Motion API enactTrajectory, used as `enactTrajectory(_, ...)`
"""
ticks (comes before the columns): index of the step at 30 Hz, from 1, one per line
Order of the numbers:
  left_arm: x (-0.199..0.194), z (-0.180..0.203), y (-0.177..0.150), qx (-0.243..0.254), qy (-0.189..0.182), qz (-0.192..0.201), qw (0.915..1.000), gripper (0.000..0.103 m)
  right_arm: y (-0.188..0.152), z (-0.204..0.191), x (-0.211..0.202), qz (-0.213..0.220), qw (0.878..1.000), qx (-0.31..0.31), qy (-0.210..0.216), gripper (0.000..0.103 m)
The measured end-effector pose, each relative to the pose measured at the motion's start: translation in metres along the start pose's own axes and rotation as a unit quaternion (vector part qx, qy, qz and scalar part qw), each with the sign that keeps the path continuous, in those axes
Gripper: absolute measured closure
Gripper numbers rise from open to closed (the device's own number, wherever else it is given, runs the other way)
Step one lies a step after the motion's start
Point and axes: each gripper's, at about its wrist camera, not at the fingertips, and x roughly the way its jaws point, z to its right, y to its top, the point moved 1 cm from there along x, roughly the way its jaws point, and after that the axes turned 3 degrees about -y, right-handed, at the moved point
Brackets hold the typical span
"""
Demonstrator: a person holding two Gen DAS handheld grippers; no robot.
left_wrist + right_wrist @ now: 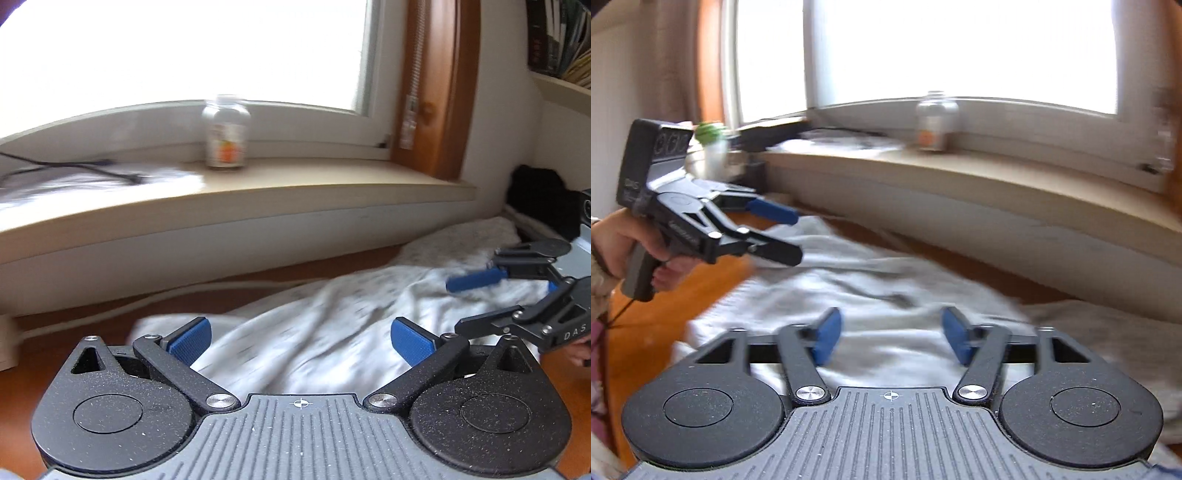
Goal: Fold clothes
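A pale grey garment (314,325) lies crumpled on an orange-brown wooden surface (55,332) below a window sill. In the left wrist view my left gripper (301,339) hovers above it, blue pads wide apart and nothing between them. My right gripper (461,302) comes in from the right over the cloth's far part, jaws apart. In the right wrist view the right gripper (892,338) stands open over the same garment (886,280), gripping no cloth. The left gripper (794,236), held by a hand (635,240), is open above the garment's left edge.
A clear bottle (226,133) stands on the window sill (295,184), with a dark cable (74,166) to its left. A green-capped bottle (711,147) stands far left. A speckled cloth (461,243) and something black (535,192) sit at the back right.
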Motion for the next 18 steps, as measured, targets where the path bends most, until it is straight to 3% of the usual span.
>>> enactTrajectory(1,-0.011,-0.004,-0.003,0.0,0.011,0.003,0.9999,0.0,0.001,-0.011,0.005,-0.008,1.0,-0.007,0.019,0.077)
enactTrajectory(9,-0.073,-0.035,-0.036,-0.04,0.056,0.018,0.9975,0.005,0.008,-0.098,0.041,-0.049,0.996,-0.042,0.056,0.076)
enactTrajectory(12,-0.082,-0.042,-0.041,-0.033,0.071,0.018,0.9968,0.013,0.011,-0.117,0.051,-0.057,0.994,-0.058,0.07,0.075)
enactTrajectory(14,-0.084,-0.049,-0.046,-0.044,0.08,0.015,0.9957,0.029,0.013,-0.127,0.056,-0.063,0.993,-0.062,0.079,0.075)
enactTrajectory(18,-0.077,-0.061,-0.053,-0.057,0.087,0.0,0.9946,0.039,0.013,-0.141,0.069,-0.083,0.99,-0.073,0.084,0.073)
